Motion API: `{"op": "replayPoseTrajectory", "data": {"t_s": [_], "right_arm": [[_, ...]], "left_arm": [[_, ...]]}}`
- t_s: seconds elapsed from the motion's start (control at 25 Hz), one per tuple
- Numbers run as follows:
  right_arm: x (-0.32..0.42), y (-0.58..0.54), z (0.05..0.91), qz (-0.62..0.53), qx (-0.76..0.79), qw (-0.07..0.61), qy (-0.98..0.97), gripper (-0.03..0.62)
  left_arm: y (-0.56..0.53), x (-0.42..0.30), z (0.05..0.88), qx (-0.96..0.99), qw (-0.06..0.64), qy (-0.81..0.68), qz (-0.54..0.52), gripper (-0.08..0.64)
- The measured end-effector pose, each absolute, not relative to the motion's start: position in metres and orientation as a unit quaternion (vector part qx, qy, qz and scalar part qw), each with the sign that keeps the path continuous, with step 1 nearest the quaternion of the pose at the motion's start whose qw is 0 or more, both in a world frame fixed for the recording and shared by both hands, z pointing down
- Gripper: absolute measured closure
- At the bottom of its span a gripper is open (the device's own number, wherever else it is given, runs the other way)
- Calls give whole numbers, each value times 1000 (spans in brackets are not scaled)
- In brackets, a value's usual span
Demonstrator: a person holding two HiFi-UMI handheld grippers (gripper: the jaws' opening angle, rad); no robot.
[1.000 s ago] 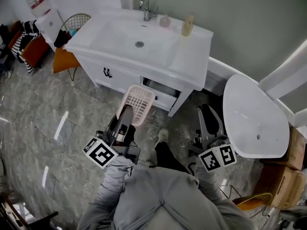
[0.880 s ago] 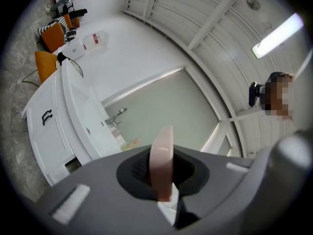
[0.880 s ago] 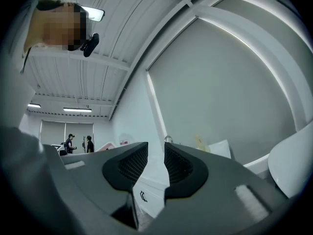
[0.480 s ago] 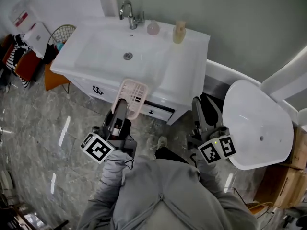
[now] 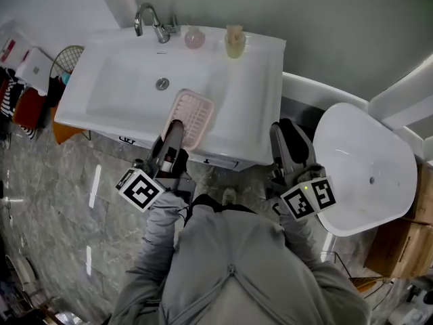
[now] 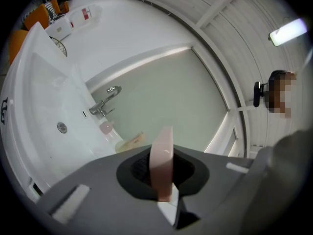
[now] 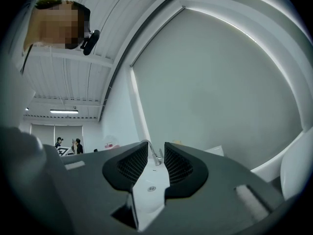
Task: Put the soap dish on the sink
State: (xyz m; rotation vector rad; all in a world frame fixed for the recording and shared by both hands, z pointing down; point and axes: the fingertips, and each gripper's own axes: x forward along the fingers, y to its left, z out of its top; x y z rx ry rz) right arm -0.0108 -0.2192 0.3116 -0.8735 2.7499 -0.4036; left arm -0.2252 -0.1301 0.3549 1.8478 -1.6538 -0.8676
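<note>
we have the pink soap dish clamped edge-on in the left gripper, which is closed tight on the dish's rim. the dish hangs over the front of the white sink, just right of the drain, and looks raised rather than resting. the right gripper is empty, slightly open, near the sink's front right corner. we judge the carry nearly done; what's left is lowering the dish onto the sink's flat surface and letting go.
</note>
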Motion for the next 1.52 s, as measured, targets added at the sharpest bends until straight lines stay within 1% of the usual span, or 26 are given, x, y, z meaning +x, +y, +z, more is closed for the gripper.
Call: {"op": "replayPoseTrajectory", "data": {"t_s": [0.24, 0.4, 0.84, 1.12, 1.28, 1.52], "right_arm": [[-9, -242, 332, -151, -330, 98, 927, 488], [-8, -261, 340, -154, -359, 92, 916, 488], [-25, -301, 351, -155, -426, 81, 887, 488], [-29, -312, 359, -162, -458, 72, 871, 488], [-28, -314, 366, -167, -472, 72, 863, 488], [-28, -314, 372, -173, -481, 72, 856, 488]], "left_arm": [[-177, -231, 392, 690, 309, -583, -298, 481], [-213, -231, 415, 712, 349, -534, -292, 482], [-291, -253, 500, 744, 446, -468, -170, 482], [-311, -239, 536, 750, 517, -395, -115, 480], [-312, -235, 554, 749, 534, -383, -77, 480], [-315, -231, 569, 748, 545, -374, -59, 480]]}}
